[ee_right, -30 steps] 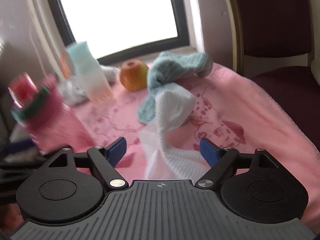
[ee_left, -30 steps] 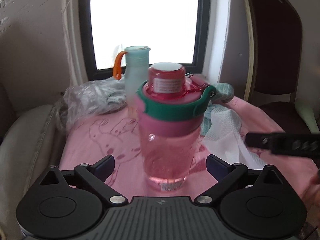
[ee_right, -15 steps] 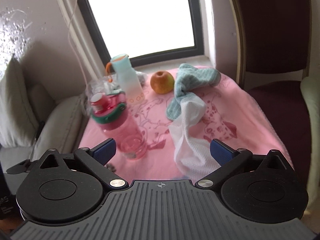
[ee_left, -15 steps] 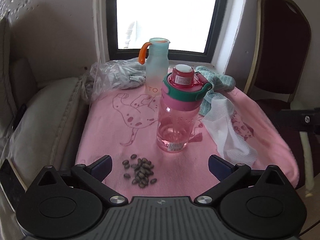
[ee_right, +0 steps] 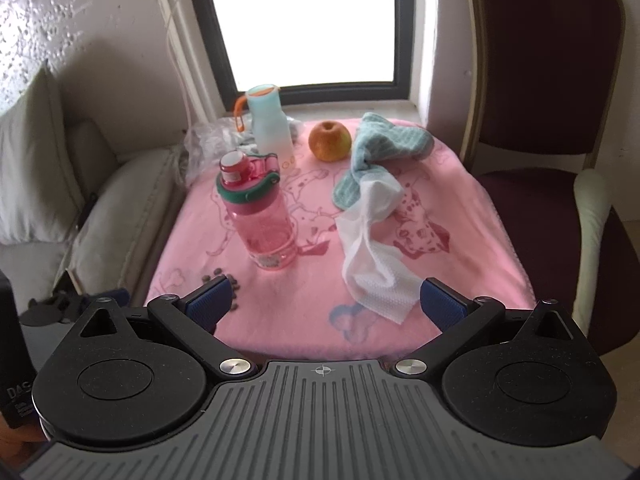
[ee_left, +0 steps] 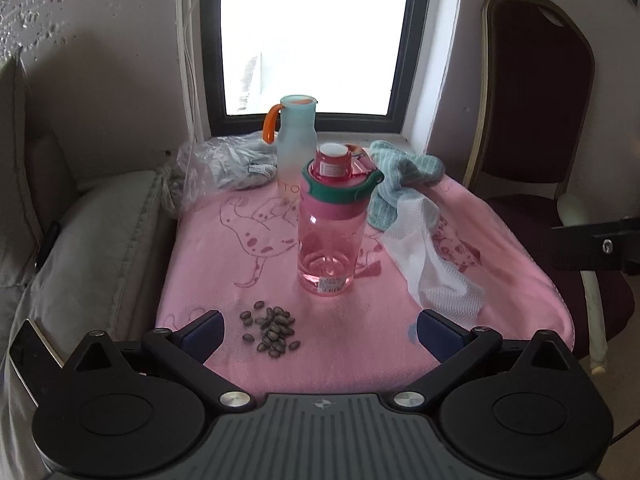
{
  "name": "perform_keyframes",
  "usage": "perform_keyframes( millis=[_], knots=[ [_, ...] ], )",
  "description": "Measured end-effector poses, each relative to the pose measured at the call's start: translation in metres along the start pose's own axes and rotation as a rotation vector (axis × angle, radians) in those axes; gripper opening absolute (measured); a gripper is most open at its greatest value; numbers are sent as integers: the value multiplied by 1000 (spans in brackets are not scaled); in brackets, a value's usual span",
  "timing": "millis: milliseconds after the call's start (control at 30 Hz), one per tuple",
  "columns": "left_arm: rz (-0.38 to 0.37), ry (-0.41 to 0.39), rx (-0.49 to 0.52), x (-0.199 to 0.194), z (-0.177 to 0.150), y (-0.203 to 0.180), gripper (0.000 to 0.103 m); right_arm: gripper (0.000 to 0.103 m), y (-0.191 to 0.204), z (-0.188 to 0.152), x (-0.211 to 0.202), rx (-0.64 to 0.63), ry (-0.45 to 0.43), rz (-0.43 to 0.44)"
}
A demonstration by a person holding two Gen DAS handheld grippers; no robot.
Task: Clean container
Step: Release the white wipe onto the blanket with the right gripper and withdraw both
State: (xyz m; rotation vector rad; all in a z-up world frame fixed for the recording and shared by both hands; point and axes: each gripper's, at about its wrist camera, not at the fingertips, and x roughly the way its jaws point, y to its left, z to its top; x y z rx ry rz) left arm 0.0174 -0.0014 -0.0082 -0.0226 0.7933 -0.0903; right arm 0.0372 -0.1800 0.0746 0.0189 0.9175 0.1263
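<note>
Left gripper: jaws wide, nothing between the pads; they have just been opening. It hangs over the near edge of the pink cloth. Right gripper: jaws wide, nothing gripped, also just been opening.

Left view, near to far. Lower centre: a small heap of seeds on the cloth, just ahead of the left finger. Centre: pink bottle, upright, green collar, cap on, standing clear of both grippers. Right of it a white cloth lies crumpled, touching a teal cloth behind it. Behind the bottle: a frosted bottle with an orange loop, partly hidden by the pink one. Upper left of that, a clear plastic bag. Window at top centre. Chair at upper right, cushion at left. Right edge: a black bar, part of the other gripper.

Right view. The pink bottle sits left of centre; the white cloth reaches almost to the right finger. The seeds are largely hidden behind the left finger. Only this view shows an apple, upper centre, between the frosted bottle and the teal cloth; in the left view the pink bottle blocks it.
</note>
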Motion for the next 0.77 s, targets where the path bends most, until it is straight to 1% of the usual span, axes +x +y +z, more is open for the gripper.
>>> perform_keyframes(
  millis=[100, 200, 533, 767],
  knots=[
    [-1, 11, -1, -1, 2, -2, 102, 103, -1, -2, -8, -1, -18, -6],
    [-3, 18, 9, -1, 4, -4, 102, 103, -3, -5, -11, 8, -21, 7],
    [-10, 50, 11, 8, 5, -8, 102, 103, -8, -11, -7, 24, -19, 24],
    [-22, 46, 17, 9, 4, -11, 102, 103, -14, -14, -4, 41, -17, 26]
  ],
)
